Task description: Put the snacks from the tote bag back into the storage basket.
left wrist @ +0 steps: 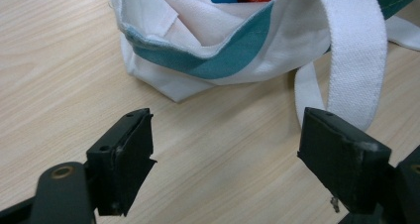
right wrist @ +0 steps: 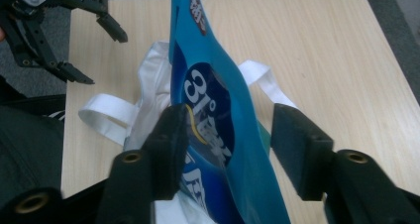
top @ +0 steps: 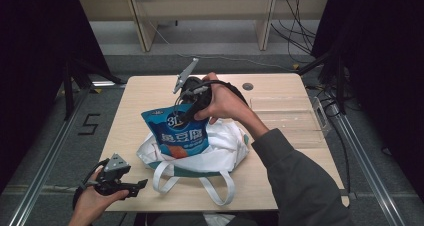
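A blue snack pouch (top: 177, 136) with white print stands upright, its lower end inside a white tote bag (top: 225, 151) with teal trim in the middle of the table. My right gripper (top: 184, 112) is at the pouch's top edge. In the right gripper view the pouch (right wrist: 208, 100) runs between the parted jaws of the right gripper (right wrist: 228, 144): the left jaw touches it and the right jaw stands off it. My left gripper (top: 136, 186) hangs open at the table's front left corner, and in its own view the left gripper (left wrist: 223, 164) faces the bag's rim (left wrist: 198, 60).
The bag's white handles (top: 220, 191) lie looped toward the front edge of the wooden table (top: 150, 96). A clear plastic tray (top: 290, 118) sits at the right of the table. The left gripper (right wrist: 99, 55) also appears far off, beyond the bag (right wrist: 153, 100).
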`<state>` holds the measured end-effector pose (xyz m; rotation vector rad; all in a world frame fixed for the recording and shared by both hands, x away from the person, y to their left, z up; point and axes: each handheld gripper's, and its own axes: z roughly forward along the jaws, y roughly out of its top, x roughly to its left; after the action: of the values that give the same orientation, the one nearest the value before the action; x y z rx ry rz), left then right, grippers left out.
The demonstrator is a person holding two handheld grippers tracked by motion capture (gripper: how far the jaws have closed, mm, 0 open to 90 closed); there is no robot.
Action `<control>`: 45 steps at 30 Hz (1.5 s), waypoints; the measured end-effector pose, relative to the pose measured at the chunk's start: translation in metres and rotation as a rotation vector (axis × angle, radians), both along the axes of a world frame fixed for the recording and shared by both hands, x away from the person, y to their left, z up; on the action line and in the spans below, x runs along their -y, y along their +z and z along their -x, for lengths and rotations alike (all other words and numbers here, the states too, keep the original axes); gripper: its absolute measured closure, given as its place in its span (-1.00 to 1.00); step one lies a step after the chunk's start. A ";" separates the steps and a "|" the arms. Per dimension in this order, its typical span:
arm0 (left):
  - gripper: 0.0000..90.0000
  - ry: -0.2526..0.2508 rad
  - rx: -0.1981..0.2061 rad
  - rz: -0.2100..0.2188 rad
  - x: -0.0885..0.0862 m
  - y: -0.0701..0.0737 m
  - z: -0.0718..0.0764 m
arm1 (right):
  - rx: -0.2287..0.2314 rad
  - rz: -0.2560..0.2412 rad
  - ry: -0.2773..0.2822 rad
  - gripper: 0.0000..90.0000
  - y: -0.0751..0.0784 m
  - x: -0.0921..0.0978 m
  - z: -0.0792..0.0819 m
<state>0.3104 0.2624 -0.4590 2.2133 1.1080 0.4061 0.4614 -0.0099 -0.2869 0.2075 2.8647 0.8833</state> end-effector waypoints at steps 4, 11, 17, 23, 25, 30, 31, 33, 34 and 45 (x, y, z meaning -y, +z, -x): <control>-0.54 0.004 -0.008 0.013 0.001 -0.001 0.000 | -0.004 0.019 0.031 0.28 -0.004 -0.008 -0.005; -0.54 0.033 0.006 0.037 0.003 -0.002 0.000 | -0.031 0.060 0.018 0.50 -0.008 -0.018 -0.007; -0.54 0.004 -0.008 0.023 0.001 0.000 0.001 | -0.043 0.085 0.041 0.71 -0.011 -0.022 -0.008; -0.54 -0.007 -0.004 0.009 0.000 0.000 0.000 | -0.005 0.105 0.088 1.00 -0.012 -0.023 -0.008; -0.54 -0.007 -0.005 0.007 0.001 0.000 0.000 | 0.012 0.118 0.104 1.00 -0.011 -0.024 -0.007; -0.53 -0.009 -0.007 0.005 0.000 0.000 -0.001 | 0.033 0.159 0.102 1.00 -0.007 -0.027 -0.003; -0.53 -0.008 -0.002 0.012 -0.001 -0.001 -0.001 | 0.039 0.166 0.099 1.00 -0.005 -0.029 -0.003; -0.53 -0.004 -0.003 0.014 -0.001 -0.001 -0.001 | 0.049 0.176 0.108 1.00 0.000 -0.030 -0.002; -0.53 0.024 0.008 0.040 0.001 -0.002 -0.001 | 0.057 0.175 0.115 1.00 0.002 -0.030 -0.002; -0.52 0.032 0.010 0.043 0.001 -0.002 0.000 | 0.102 0.150 0.098 1.00 0.058 -0.021 0.010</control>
<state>0.3105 0.2614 -0.4611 2.1566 1.1381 0.4024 0.4511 0.0110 -0.2291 0.0063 2.8496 0.6693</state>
